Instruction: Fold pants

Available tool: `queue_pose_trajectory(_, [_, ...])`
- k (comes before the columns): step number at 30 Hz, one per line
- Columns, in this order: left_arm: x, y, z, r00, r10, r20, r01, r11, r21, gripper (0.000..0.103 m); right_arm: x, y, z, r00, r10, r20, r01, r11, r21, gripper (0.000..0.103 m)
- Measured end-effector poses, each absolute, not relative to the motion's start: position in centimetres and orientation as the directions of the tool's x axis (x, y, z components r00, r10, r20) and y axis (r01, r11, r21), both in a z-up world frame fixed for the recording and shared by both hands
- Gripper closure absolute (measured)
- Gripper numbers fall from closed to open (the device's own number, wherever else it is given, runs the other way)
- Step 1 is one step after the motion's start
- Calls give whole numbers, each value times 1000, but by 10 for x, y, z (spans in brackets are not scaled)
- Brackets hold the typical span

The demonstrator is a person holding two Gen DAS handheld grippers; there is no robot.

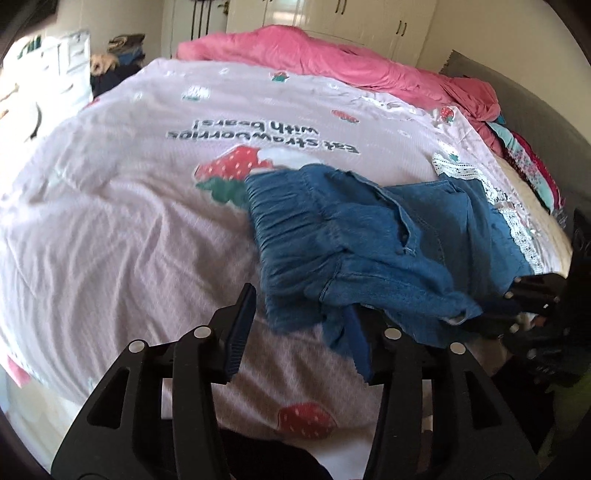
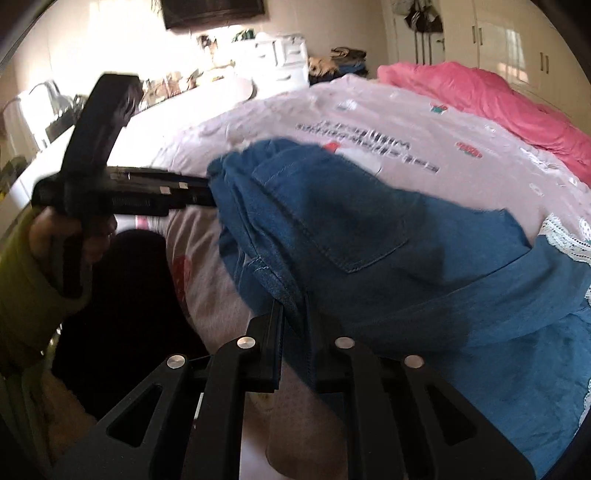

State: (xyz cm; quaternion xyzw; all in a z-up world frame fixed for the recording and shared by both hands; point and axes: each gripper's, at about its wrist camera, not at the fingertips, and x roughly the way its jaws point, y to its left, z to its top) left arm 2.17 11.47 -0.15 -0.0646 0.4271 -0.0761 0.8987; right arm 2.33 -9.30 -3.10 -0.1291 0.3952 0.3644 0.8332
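Observation:
Blue denim pants [image 1: 369, 236] lie crumpled on the pink strawberry-print bedspread [image 1: 129, 221], elastic waistband toward the left. My left gripper [image 1: 299, 325] is wide open, and a corner of the pants drapes over its right finger. In the right wrist view the pants [image 2: 369, 236] fill the middle, back pocket up. My right gripper [image 2: 295, 332] is shut on a seam edge of the pants. The left gripper also shows in the right wrist view [image 2: 207, 192], at the far corner of the pants. The right gripper shows in the left wrist view [image 1: 517, 299] at the pants' right edge.
A bright pink blanket [image 1: 332, 59] is bunched along the far side of the bed. Folded patterned clothes [image 1: 528, 162] lie at the right edge. White drawers [image 2: 280, 55] and piled clothes stand beyond the bed. Cupboard doors [image 1: 369, 18] line the far wall.

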Motion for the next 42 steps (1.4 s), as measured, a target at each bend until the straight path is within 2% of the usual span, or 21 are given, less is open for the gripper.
queue_pose_trajectory(7, [-6, 116, 26, 682, -112, -723, 38, 992, -118, 62, 18, -88, -42, 391, 508, -768, -730, 680, 78, 90])
queue_pose_trajectory(10, [-3, 105, 43, 709, -129, -693, 69, 991, -114, 61, 17, -88, -44, 382, 510, -770, -730, 677, 87, 90])
queue_pose_trajectory(14, [16, 77, 40, 687, -182, -704, 148, 983, -109, 61, 17, -91, -46, 368, 519, -771, -728, 677, 108, 86])
queue_pose_trajectory(18, [36, 64, 4, 601, -143, -786, 154, 986, -61, 61, 16, -95, -44, 326, 555, -765, -735, 658, 165, 75])
queue_pose_trajectory(22, [38, 70, -4, 602, -128, -788, 140, 989, -54, 61, 15, -106, -26, 319, 617, -719, -738, 638, 220, 74])
queue_pose_trajectory(24, [38, 71, -6, 603, -125, -788, 137, 989, -52, 61, 19, -114, -15, 362, 633, -684, -715, 660, 233, 67])
queue_pose_trajectory(27, [37, 69, -8, 610, -111, -784, 140, 990, -31, 59, 27, -118, -12, 438, 580, -687, -668, 721, 183, 60])
queue_pose_trajectory(33, [36, 69, -8, 612, -121, -782, 145, 989, -40, 57, 40, -107, -43, 444, 433, -784, -616, 783, 84, 59])
queue_pose_trajectory(39, [37, 68, -8, 612, -127, -781, 145, 988, -47, 55, 37, -108, -55, 443, 425, -789, -623, 779, 69, 58])
queue_pose_trajectory(42, [32, 68, 2, 626, -148, -766, 142, 987, -76, 49, 37, -113, -49, 430, 454, -780, -622, 776, 110, 58])
